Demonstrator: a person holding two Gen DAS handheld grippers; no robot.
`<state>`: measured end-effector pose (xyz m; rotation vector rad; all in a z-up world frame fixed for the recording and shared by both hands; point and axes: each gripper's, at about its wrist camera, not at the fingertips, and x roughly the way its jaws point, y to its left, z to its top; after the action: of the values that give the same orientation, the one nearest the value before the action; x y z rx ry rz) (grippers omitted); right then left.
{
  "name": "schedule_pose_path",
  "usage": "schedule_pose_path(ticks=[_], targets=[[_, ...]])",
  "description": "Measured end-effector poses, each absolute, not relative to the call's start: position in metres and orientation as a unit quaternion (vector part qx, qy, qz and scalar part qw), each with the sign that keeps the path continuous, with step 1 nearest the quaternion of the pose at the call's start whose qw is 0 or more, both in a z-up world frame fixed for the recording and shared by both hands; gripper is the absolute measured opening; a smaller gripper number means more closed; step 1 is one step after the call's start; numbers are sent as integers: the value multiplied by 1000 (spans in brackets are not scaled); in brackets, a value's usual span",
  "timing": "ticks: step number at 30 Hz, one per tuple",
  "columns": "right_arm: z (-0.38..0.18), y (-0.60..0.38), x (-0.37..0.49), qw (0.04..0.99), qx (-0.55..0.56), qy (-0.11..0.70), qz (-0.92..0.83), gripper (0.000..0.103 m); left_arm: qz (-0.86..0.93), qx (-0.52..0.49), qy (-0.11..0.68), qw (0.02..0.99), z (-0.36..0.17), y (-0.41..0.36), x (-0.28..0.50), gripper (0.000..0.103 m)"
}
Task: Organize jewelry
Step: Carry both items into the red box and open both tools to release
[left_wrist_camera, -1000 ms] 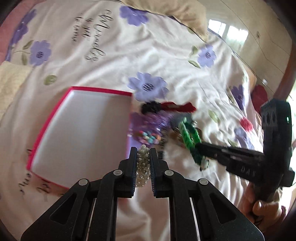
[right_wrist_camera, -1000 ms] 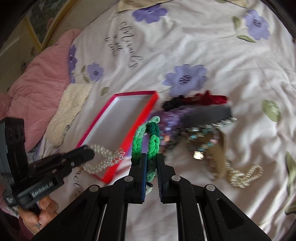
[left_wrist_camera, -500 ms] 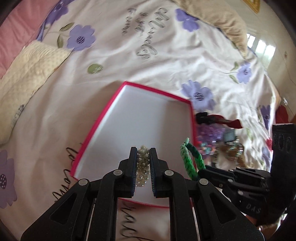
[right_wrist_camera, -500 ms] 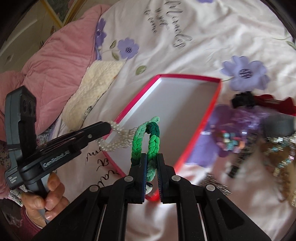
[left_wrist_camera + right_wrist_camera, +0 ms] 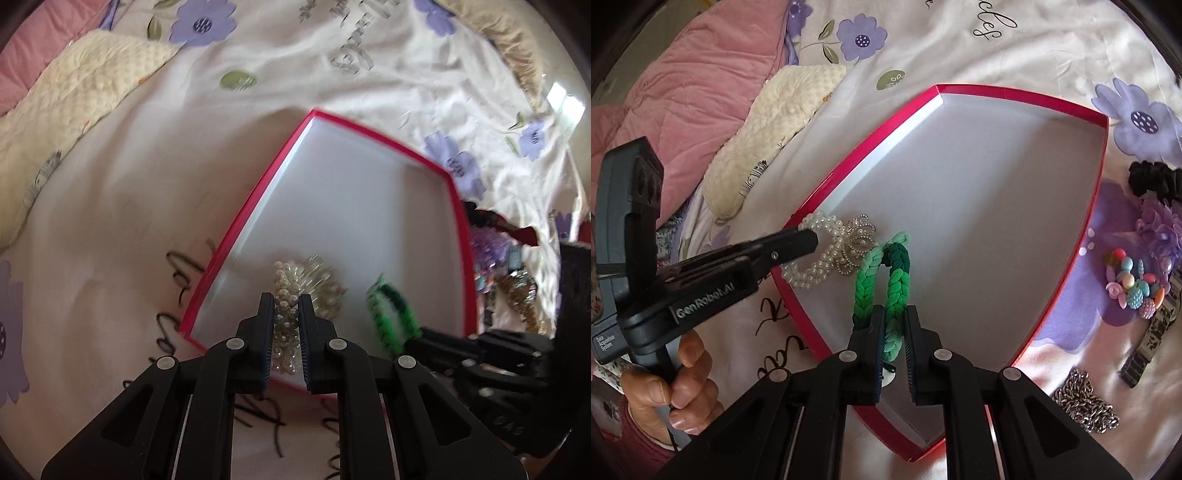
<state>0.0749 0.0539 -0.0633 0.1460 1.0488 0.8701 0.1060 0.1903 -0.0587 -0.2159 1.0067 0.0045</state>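
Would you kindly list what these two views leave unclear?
- Left wrist view: jewelry pile beside the red box is blurred and partly hidden by the right gripper.
- Right wrist view: patterned strap is cut off by the edge.
- Right wrist view: the fingers hide the green braided band's lower end.

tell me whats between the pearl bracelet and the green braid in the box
Nothing separate: in the right wrist view the pearl bracelet has a silver crown charm that reaches almost to the green braid, over bare white floor of the box.
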Motion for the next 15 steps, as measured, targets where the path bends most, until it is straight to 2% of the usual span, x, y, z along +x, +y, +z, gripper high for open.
schedule_pose_path(ticks=[11, 15], targets=[[-62, 62, 77, 770, 55, 484, 412, 15, 21, -97, 511, 854, -69, 191, 87, 11], [-62, 60, 78, 767, 66, 483, 417, 19, 24, -101, 513, 852, -66, 192, 76, 12]])
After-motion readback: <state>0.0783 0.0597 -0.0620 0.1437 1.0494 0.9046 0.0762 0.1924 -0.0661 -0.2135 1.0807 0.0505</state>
